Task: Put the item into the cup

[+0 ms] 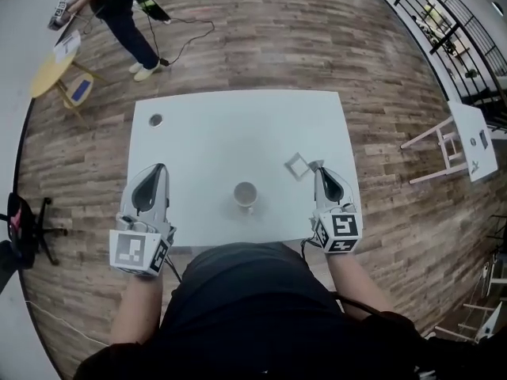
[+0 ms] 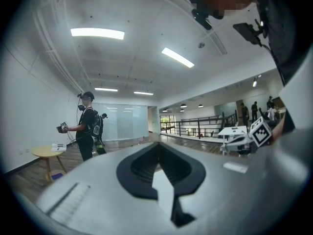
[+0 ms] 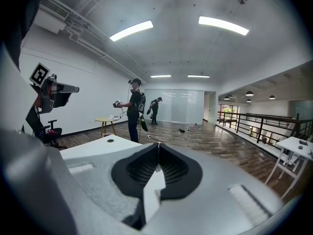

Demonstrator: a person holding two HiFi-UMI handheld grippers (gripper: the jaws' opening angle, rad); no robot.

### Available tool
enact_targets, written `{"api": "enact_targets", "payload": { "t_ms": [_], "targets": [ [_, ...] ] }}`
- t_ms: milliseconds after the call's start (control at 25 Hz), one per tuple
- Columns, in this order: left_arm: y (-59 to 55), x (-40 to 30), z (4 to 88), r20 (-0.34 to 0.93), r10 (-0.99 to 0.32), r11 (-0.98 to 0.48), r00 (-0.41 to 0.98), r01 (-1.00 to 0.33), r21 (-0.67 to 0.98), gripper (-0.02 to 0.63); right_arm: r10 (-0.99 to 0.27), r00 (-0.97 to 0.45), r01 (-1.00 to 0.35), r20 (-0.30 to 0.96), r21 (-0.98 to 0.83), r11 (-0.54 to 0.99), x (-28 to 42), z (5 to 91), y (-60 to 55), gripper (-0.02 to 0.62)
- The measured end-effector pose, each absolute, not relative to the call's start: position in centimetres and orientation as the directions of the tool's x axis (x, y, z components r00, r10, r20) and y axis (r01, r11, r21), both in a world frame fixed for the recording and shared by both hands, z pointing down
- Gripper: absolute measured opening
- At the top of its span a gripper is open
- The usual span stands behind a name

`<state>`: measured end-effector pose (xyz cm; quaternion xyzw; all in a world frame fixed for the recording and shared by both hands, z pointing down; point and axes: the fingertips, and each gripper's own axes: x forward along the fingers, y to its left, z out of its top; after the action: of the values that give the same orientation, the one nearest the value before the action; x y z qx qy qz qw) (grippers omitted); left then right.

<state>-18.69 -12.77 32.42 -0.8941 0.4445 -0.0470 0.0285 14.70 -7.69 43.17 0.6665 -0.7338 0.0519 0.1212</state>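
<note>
Far left, your left gripper [image 1: 160,167] hangs low over the near-left part of the white table [image 1: 230,129], well apart from anything it could act on. In the left gripper view its jaws are pressed together with nothing between them. It reads as a parked pose, set aside so the middle of the table is free for the other hand. Beyond it, toward the far-left corner, a small round hole [image 1: 155,120] sits in the tabletop and plays no part here.

In the middle, close to the near edge and straight in front of you, stands the cup [image 1: 245,195], upright with its mouth open to the top. Nothing shows inside it. Placed there, it looks within easy reach of either hand.

To the right of the cup, and apart from it, lies the item [image 1: 296,165], a small flat pale square turned corner-on. It rests on the table and is in no grip.

Just beside it on the right is the tip of your right gripper [image 1: 317,165], tilted slightly down toward the tabletop. Its jaws are closed as well, meeting along one line in the right gripper view, with nothing caught. Whether the tip touches the item I cannot tell.

By my judgement the pick has not begun. Closed jaws cannot take the square, so you would need to part them and bring them around its edges. Being thin and flat, it may slide rather than lift.
</note>
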Motion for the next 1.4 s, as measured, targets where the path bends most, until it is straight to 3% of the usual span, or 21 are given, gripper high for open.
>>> {"api": "enact_targets", "payload": {
  "t_ms": [1400],
  "targets": [
    [-10.0,-23.1,32.1,0.075,-0.886,-0.464,0.458,-0.876,-0.131,-0.002,-0.921,-0.292,-0.945,0.259,0.072,0.320,9.5,43.4,-9.7,0.005]
  ]
}}
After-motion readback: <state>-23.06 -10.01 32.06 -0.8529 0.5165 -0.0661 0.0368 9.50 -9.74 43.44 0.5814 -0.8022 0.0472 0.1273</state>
